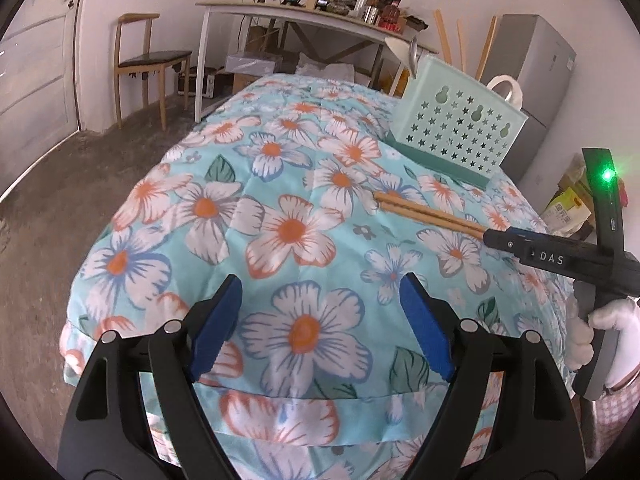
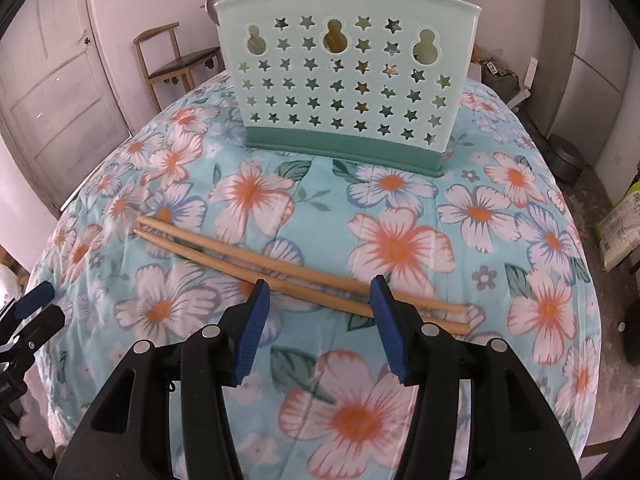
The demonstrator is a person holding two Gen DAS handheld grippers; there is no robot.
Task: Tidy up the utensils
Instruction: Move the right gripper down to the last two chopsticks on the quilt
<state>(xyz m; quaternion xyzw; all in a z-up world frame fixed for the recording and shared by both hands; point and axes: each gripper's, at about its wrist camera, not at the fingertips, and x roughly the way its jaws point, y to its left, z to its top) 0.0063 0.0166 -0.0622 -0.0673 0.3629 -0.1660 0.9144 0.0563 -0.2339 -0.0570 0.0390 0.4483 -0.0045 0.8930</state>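
Two wooden chopsticks [image 2: 224, 250] lie side by side on the floral cloth, in front of a mint-green utensil holder [image 2: 344, 80] with star holes. The holder has a ladle and other utensils in it. My right gripper [image 2: 320, 292] is open, its blue pads either side of the chopsticks, just above them. In the left wrist view the chopsticks [image 1: 424, 212] run into the right gripper [image 1: 490, 237], and the holder [image 1: 456, 124] stands at the far right. My left gripper [image 1: 320, 292] is open and empty over the cloth near its front edge.
The floral cloth [image 1: 280, 200] covers a raised surface. A wooden chair [image 1: 148, 60] and a cluttered white table [image 1: 300, 12] stand behind it. A grey fridge [image 1: 536, 68] is at the right. Bags lie on the floor at the right.
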